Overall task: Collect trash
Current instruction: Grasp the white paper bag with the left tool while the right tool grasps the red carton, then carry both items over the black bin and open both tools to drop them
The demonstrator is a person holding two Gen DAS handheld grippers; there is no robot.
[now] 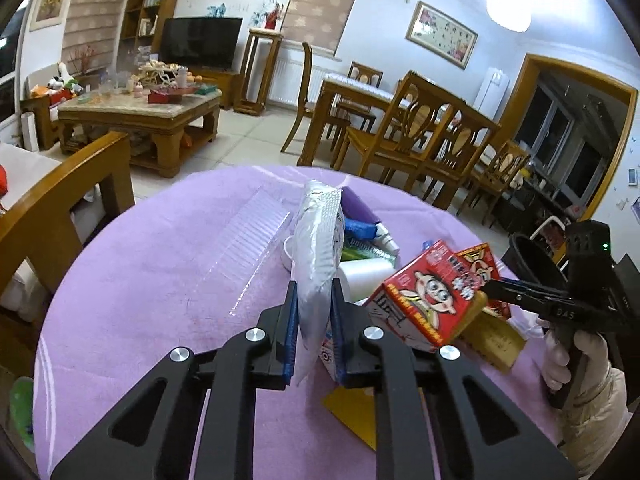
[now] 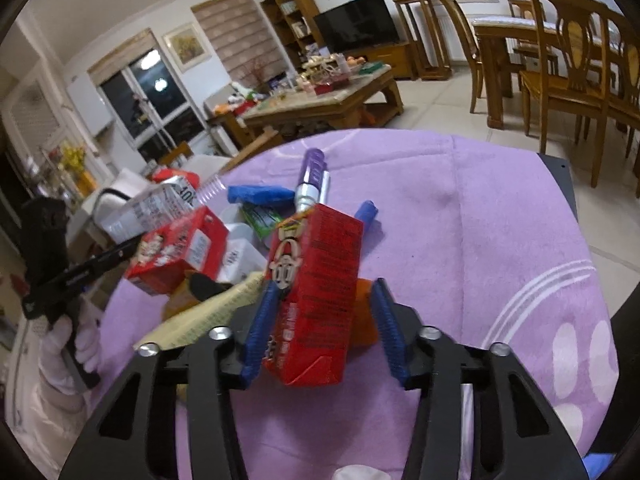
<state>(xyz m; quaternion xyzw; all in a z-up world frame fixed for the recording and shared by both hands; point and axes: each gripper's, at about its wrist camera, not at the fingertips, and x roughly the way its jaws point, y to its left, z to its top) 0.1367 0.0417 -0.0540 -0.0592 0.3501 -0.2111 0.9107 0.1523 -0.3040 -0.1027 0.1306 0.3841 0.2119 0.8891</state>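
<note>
Silver bag [image 1: 318,256]: held upright at the centre of the left wrist view, pinched between the left gripper's [image 1: 314,308] fingers, which are closed on its lower part.
Red carton [image 2: 316,292]: seen at the centre of the right wrist view, lying between the right gripper's [image 2: 320,312] fingers; the left finger touches it, a gap is seen at the right finger.
Second red carton [image 1: 424,300]: found right of centre in the left view.
Trash pile: gathered mid-frame on the purple worktop [image 1: 160,280].
</note>
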